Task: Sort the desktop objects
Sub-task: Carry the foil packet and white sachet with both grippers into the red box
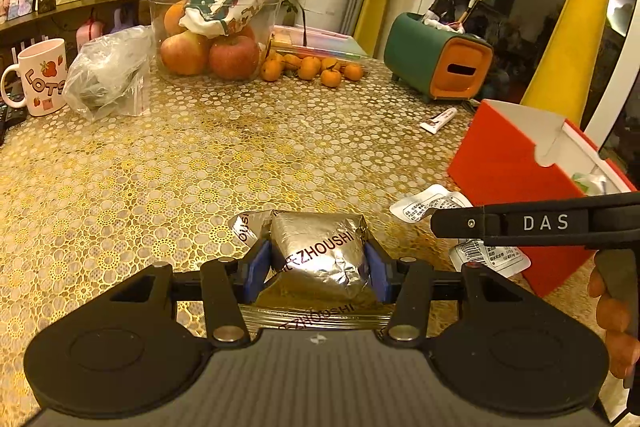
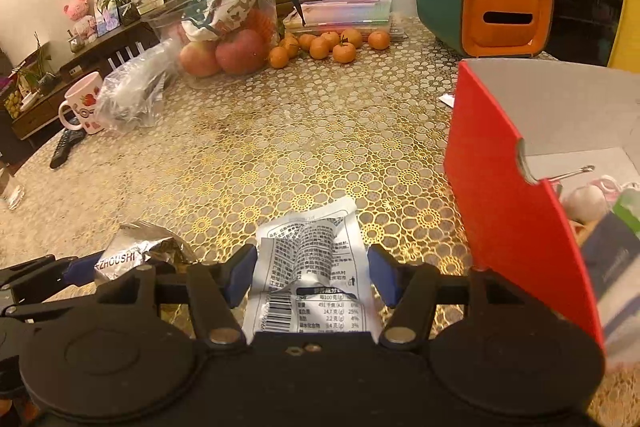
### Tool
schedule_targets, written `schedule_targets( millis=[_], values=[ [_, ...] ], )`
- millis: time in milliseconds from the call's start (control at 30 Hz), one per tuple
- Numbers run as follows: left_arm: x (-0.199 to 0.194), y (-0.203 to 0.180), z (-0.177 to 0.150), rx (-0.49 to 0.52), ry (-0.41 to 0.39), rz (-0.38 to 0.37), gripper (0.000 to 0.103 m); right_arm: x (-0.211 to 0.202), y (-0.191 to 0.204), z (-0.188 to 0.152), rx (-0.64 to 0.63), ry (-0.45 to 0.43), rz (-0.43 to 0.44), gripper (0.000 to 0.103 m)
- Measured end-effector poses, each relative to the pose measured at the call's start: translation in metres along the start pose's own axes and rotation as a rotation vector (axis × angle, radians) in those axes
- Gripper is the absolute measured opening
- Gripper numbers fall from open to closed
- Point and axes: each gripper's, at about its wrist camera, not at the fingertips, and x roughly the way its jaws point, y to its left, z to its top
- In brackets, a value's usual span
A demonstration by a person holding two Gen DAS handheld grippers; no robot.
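Two claws, left (image 1: 318,261) gripping foil packet (image 1: 320,247), right (image 2: 312,273) holding white wrapper (image 2: 316,259), beside red box (image 2: 504,195).

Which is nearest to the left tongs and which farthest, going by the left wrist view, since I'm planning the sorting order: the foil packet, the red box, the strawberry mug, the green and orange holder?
1. Foil packet, between the left tongs.
2. Red box, on the right.
3. Strawberry mug, far left, and green and orange holder, far right: too close to call.

Black hand-held gripper (image 1: 318,259), blue finger pads (image 1: 256,263), silver pivot screws, white "DAS" lettering
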Motion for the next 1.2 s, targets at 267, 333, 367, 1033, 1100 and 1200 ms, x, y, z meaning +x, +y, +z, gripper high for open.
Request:
schedule_targets(
  millis=[267, 333, 367, 1033, 1100, 1200],
  values=[
    [-0.025, -0.015, 0.003, 0.011, -0.007, -0.024, 0.05, -0.036, -0.002, -0.002, 0.005, -0.033, 0.028, 0.06],
    [-0.031, -0.019, 0.005, 0.01, -0.01, -0.032, 0.05, -0.045, -0.003, -0.001, 0.006, -0.046, 0.034, 0.06],
    [-0.035, -0.021, 0.005, 0.009, -0.012, -0.036, 0.05, -0.051, -0.004, 0.0, 0.006, -0.054, 0.035, 0.06],
    [-0.073, -0.073, 0.025, 0.062, -0.039, -0.112, 0.05, -0.128, -0.05, 0.006, 0.03, -0.151, 0.025, 0.06],
    [-0.074, -0.08, 0.027, 0.07, -0.038, -0.118, 0.05, -0.132, -0.058, 0.006, 0.036, -0.157, 0.019, 0.06],
    [-0.073, -0.09, 0.029, 0.086, -0.035, -0.124, 0.05, -0.137, -0.069, 0.006, 0.05, -0.165, 0.008, 0.06]
  ],
)
